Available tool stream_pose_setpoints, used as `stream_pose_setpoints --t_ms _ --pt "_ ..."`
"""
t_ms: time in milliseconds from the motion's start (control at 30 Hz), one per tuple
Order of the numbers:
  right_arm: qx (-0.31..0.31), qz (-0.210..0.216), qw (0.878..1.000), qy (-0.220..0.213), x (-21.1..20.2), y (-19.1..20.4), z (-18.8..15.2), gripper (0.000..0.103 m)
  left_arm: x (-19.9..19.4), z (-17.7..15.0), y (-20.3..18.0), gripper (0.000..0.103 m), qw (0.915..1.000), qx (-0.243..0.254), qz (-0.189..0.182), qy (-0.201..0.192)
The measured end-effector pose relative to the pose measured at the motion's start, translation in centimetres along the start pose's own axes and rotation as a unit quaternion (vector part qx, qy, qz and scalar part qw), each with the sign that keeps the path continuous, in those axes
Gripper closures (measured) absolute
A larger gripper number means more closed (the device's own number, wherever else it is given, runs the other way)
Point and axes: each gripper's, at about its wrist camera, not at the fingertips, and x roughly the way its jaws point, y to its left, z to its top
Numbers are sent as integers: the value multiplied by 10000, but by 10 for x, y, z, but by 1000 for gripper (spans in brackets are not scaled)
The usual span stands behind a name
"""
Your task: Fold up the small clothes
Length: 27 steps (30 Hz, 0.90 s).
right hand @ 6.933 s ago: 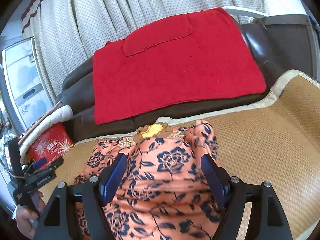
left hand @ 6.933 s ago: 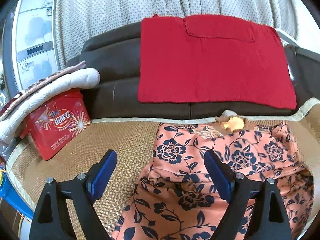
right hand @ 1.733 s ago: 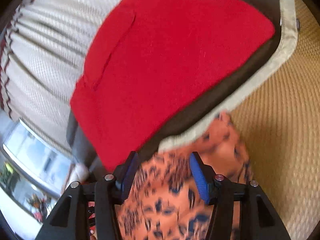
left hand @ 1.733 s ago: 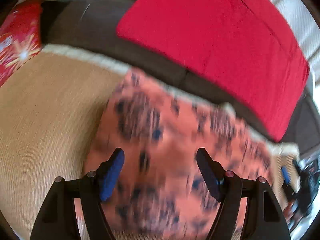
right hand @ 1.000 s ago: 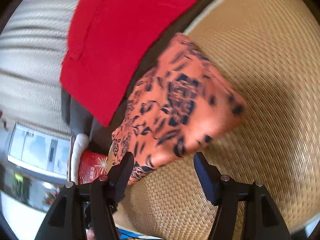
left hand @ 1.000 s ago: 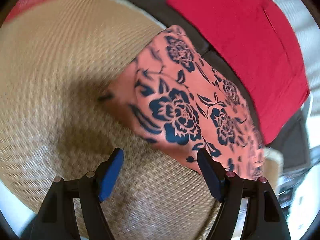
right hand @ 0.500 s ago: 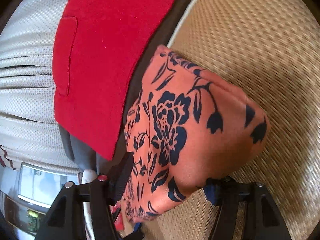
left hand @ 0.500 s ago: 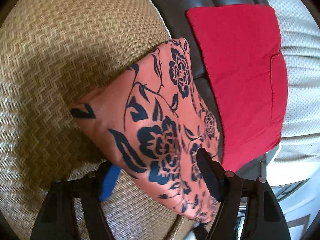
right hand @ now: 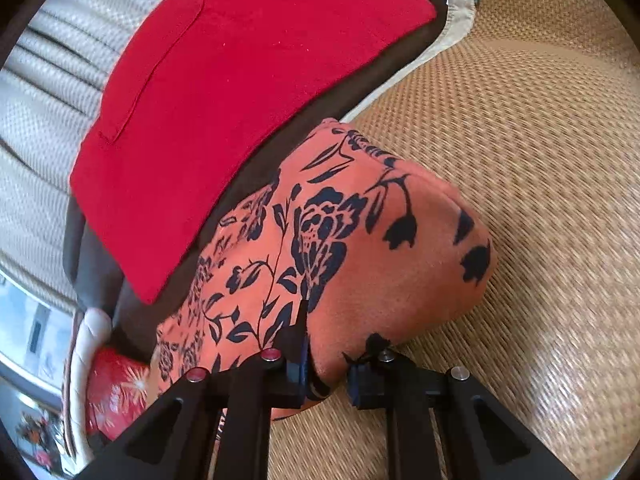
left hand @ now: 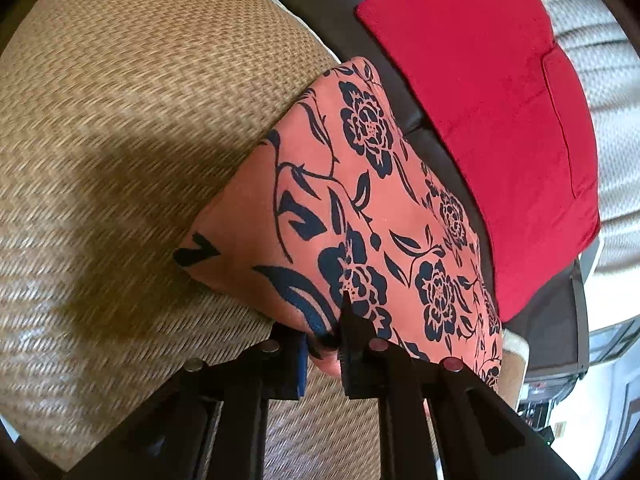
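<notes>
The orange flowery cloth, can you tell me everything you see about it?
The orange flowery cloth is soft-looking fabric printed with dark navy roses, leaves and vines. It is folded into a thick, puffy bundle lying on the woven straw-coloured mat, its far edge against the dark brown sofa back. The left gripper pinches one end of its near edge, and the right gripper pinches the other.

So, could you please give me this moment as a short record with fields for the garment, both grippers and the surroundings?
garment: orange floral garment, folded, near edge lifted off the woven mat
left gripper: shut on the garment's near edge
right gripper: shut on the garment's near edge
behind: red cloth draped over the dark sofa back
</notes>
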Motion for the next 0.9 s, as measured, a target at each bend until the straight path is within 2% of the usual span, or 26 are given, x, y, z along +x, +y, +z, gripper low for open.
stream_pose_setpoints --t_ms 167,367,467,533,600,667,733,800,900 --pt "-85 64 9999 104 -24 -12 -12 88 -24 -21 8 90 9993 335 19 141" --pt "-280 62 9993 231 -64 -30 -49 88 -50 -55 26 89 9979 628 37 159" --pt "-147 169 9989 418 -71 -42 -53 85 -59 -63 38 82 9982 530 -96 249" --pt "28 378 9980 498 -77 -46 -52 83 -71 -65 40 81 9983 542 -124 199" --pt "186 438 9967 652 -79 -51 -48 80 -87 -64 39 79 9972 748 4 -21" --pt "299 408 9953 823 -82 -55 -47 80 -103 -69 46 71 9951 908 223 -317" --pt "345 374 9940 966 -92 -62 -49 79 -114 -77 55 46 9939 906 360 -520" --pt "256 300 9932 1093 -100 -64 -58 79 -118 -80 66 45 9960 726 217 -469" --pt "6 492 9913 1221 -112 -54 -68 79 -109 -81 70 45 9980 576 -71 -259"
